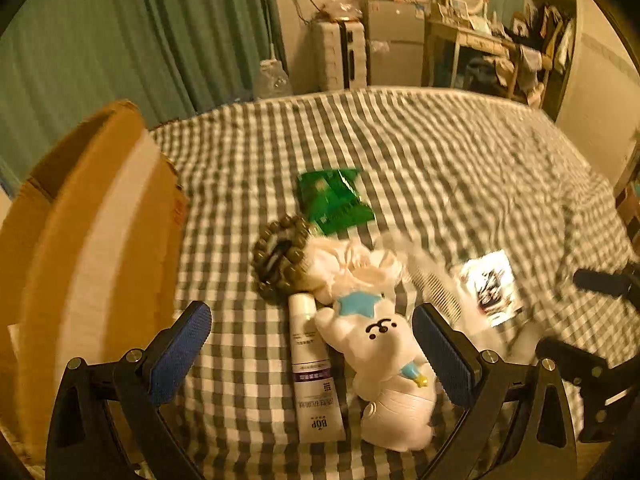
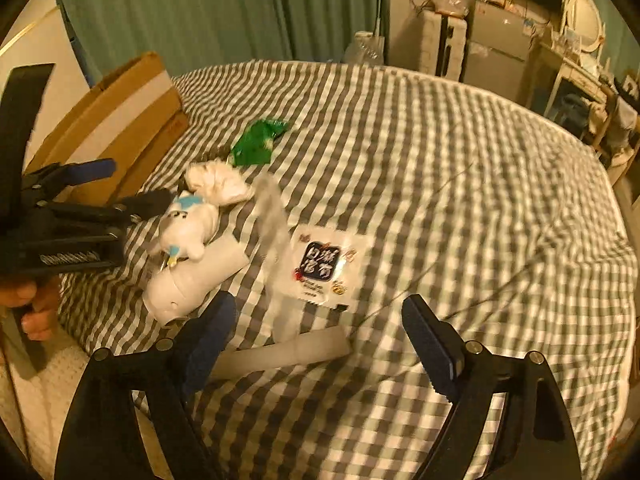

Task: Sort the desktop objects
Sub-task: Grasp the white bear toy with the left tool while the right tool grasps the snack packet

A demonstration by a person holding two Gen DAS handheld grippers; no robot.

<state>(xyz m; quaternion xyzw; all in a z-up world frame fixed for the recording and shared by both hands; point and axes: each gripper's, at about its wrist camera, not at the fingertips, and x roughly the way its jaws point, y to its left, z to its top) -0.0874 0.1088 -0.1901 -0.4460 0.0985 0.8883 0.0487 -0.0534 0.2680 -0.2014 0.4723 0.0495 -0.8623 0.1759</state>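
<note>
Cardboard box [image 1: 100, 240] sits at the bed's left edge, interior not visible, contents can't tell. Checked bed cover [image 1: 440, 168] carries 1 tight cluster just right of the box: green packet [image 1: 334, 200] farthest back, bead bracelet [image 1: 280, 260] and a crumpled white cloth [image 1: 344, 264] in front of it, then white tube [image 1: 316, 376] lying lengthwise, touching the white plush toy [image 1: 384, 360] on its right. Clear comb [image 2: 272, 216] and a white sachet with dark print [image 2: 324, 268] lie just right of the plush; a flat white strip [image 2: 288, 354] is nearest the right gripper.

Left gripper [image 1: 312, 344] spread wide, nothing pinched, tube and plush framed between its fingers. Right gripper [image 2: 320, 332] also spread, nothing between the pads.

Right half and far side of the bed are open cover. Cluttered furniture stands beyond the far edge.
</note>
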